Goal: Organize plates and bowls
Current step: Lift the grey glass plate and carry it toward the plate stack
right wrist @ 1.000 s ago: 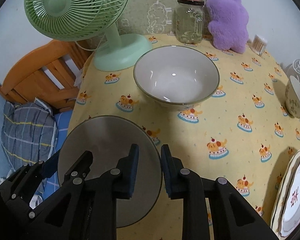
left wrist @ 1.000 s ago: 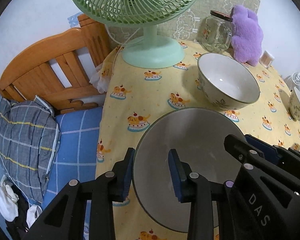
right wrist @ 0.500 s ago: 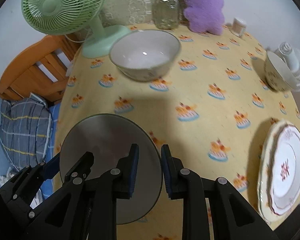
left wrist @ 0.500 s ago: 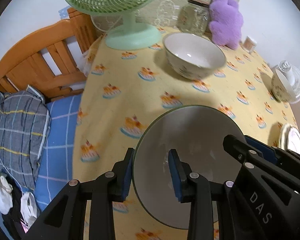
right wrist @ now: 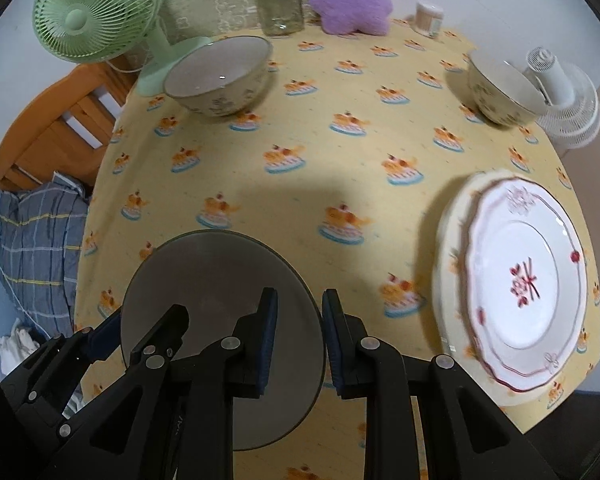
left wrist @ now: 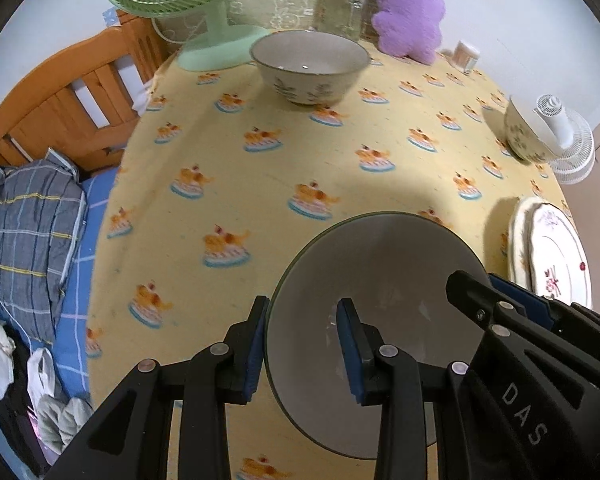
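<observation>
My left gripper [left wrist: 302,344] and right gripper [right wrist: 298,338] are black, with blue pads, silver screws, white "DAS" letters.

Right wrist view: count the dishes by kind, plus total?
Bowls: 2, the big bowl near the green fan and the small bowl by the white fan.
Plates: 3, the grey plate held by both grippers, and the patterned plate stacked on a cream plate.
Total: 5

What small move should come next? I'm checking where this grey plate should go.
Probably carry the grey plate, held at opposite rims by the left claw and right claw, rightward over the plate stack, then lower it.
</observation>
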{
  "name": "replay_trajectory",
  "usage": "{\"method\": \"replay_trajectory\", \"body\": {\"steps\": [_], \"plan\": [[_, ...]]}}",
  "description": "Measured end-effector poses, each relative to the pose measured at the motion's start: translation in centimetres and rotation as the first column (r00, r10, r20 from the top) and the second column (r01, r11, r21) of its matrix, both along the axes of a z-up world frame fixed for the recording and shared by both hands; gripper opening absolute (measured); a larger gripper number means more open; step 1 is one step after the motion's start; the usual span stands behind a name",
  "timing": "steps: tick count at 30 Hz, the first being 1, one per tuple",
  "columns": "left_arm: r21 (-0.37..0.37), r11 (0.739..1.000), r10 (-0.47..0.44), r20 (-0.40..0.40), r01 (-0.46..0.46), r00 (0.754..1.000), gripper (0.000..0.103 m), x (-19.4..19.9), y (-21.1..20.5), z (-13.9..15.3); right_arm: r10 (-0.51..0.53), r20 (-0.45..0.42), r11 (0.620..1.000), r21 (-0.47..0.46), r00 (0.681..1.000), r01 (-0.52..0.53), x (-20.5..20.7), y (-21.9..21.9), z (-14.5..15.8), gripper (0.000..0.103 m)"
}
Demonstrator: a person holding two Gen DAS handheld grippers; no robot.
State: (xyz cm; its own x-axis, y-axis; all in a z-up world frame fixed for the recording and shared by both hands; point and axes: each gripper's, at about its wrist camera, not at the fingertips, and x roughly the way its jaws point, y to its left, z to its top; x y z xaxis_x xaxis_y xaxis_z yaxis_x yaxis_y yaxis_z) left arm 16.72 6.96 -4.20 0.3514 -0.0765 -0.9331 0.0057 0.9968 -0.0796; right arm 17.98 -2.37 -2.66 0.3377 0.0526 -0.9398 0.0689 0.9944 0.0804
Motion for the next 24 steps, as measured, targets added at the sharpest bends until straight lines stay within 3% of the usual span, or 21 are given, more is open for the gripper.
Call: {"method": "replay_trajectory", "body": {"steps": [12,24], "plan": [[0.017,0.999,-0.039,-0.032,0.04,0.999,0.033,-0.8,-4.6,-0.2,-0.021,-0.055,1.0,0.008,0.998,0.022,-1.1,-4.6,-0.5,0.027],[0.008,1.0,0.011,-0.052,-0.011,0.999,0.033,-1.0,-5.0,0.4,0.033,-0.071,0.999,0.033,0.997,-0.03,-0.8,-5.2,0.2,0.027]]}}
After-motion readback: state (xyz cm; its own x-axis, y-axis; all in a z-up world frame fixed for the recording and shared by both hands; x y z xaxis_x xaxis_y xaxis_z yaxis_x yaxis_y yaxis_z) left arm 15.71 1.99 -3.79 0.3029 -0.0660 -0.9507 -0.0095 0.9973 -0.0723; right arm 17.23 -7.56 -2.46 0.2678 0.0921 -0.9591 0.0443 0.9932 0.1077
